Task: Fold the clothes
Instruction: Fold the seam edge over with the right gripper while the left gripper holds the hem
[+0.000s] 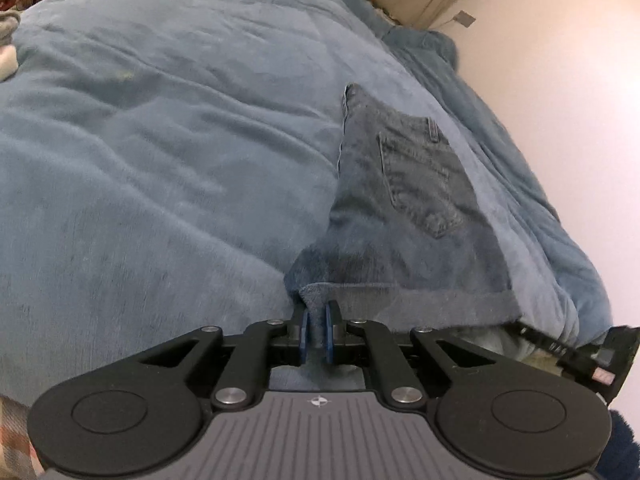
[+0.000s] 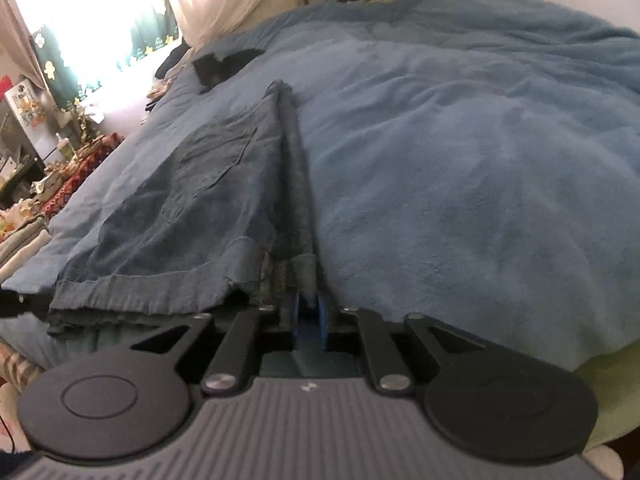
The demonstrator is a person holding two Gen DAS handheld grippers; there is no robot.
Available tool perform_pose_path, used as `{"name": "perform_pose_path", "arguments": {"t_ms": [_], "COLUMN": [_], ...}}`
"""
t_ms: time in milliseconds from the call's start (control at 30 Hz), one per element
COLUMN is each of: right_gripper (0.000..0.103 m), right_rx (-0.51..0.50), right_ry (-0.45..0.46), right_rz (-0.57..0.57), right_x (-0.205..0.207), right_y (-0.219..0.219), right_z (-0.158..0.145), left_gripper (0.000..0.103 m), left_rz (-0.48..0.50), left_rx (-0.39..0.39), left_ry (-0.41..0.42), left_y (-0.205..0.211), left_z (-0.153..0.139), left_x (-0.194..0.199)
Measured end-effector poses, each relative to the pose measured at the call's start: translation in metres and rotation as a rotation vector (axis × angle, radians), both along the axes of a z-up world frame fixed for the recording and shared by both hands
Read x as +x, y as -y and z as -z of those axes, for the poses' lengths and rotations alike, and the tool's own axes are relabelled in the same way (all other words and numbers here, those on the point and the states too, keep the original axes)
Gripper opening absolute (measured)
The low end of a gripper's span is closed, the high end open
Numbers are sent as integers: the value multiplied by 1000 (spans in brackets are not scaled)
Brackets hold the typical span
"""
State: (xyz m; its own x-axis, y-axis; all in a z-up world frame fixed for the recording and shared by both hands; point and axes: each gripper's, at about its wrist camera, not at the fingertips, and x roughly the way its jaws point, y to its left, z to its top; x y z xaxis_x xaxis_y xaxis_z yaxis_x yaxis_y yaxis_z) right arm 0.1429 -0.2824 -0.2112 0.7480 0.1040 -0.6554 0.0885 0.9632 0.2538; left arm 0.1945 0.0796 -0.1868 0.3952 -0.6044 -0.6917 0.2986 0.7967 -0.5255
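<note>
In the left wrist view, the left gripper [image 1: 316, 326] sits at the lower middle of the frame with its blue pads [image 1: 305, 330] drawn close together, pinching a corner of the hem of the denim shorts [image 1: 404, 200]. From that pinch the shorts run up and to the right of centre, lying flat on the blue blanket [image 1: 160, 140], with a back pocket [image 1: 420, 176] facing up and the cuffed hem stretching rightward along the gripper's top edge. At the lower right edge of this frame part of the right gripper [image 1: 580, 356] shows, just beyond the hem's far corner.

In the right wrist view, the right gripper [image 2: 308, 312] also sits at lower middle, its blue pads [image 2: 322, 316] nearly together with a narrow strip of the shorts' [image 2: 192, 208] edge caught between them. The folded side edge of the shorts runs straight up from the pads toward the upper middle of the frame, and the rest of the denim spreads to the left of it over the blanket [image 2: 460, 160]. A small black item [image 2: 224, 64] lies on the blanket in the upper left, beyond the far end of the shorts. A bright window [image 2: 92, 12] fills the upper left corner.
</note>
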Motion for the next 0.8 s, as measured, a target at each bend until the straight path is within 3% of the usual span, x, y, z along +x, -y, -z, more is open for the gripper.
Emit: {"name": "perform_pose_path", "arguments": {"t_ms": [100, 167, 233, 267, 367, 400, 467, 667, 800], "right_gripper": [21, 23, 31, 37, 37, 32, 9, 9, 9], "right_rx": [-56, -44, 30, 55, 73, 75, 38, -27, -28], "right_ry": [60, 126, 162, 149, 68, 41, 43, 131, 45], "right_rz": [16, 23, -13, -33, -79, -93, -105, -95, -48], "right_x": [-9, -15, -16, -12, 8, 14, 17, -5, 5], "right_y": [-2, -2, -1, -2, -7, -9, -16, -15, 1], "right_z": [-16, -29, -38, -40, -29, -24, -26, -52, -20], "left_gripper": [7, 7, 7, 7, 7, 7, 7, 7, 8], "left_rz": [5, 7, 13, 17, 17, 13, -1, 47, 110], "left_rx": [3, 0, -4, -3, -1, -4, -16, -66, 7], "left_ry": [9, 12, 16, 17, 16, 14, 19, 100, 35], "left_y": [-1, 0, 1, 2, 4, 3, 1, 3, 20], "left_z": [-2, -3, -4, -5, -5, -5, -9, -36, -10], "left_x": [-2, -3, -3, -3, -2, -2, -3, -24, -22]}}
